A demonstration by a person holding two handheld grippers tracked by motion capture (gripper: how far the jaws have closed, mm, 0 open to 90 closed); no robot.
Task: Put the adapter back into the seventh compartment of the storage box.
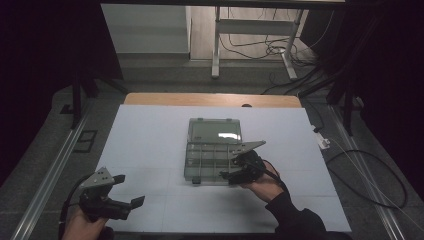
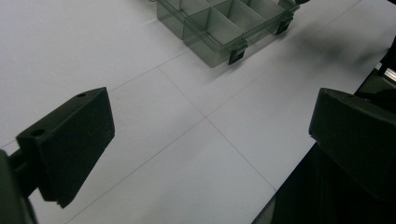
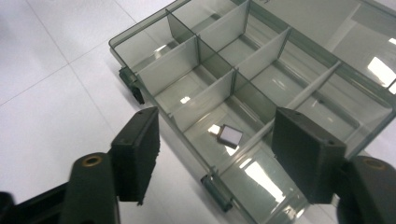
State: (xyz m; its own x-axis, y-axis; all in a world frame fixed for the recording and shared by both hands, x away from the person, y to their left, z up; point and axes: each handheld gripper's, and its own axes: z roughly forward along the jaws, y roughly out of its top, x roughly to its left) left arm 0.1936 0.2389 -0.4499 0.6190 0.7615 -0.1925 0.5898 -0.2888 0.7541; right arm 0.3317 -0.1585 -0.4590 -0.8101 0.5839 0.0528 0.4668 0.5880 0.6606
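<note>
A clear smoky compartment box (image 1: 189, 162) lies in the middle of the white sheet, its lid (image 1: 215, 131) laid open flat on the far side. My right gripper (image 1: 231, 176) hovers at the box's near right corner. In the right gripper view its jaws (image 3: 219, 156) stand open over the near compartments of the box (image 3: 140, 35). A small square piece with a pale face (image 3: 229, 136) lies loose on a compartment floor between and beyond the pads, untouched. My left gripper (image 1: 129, 190) rests open near the table's front left, nothing between its jaws (image 2: 210, 135); the box (image 2: 201, 44) is far ahead of it.
A white sheet (image 1: 150, 145) with faint grid lines covers the table; the wooden edge (image 1: 210, 99) shows at the far side. Two black latches (image 2: 236, 56) stick out from the box's near wall. Beyond the table stand a desk frame (image 1: 216, 45) and floor cables (image 1: 370, 170).
</note>
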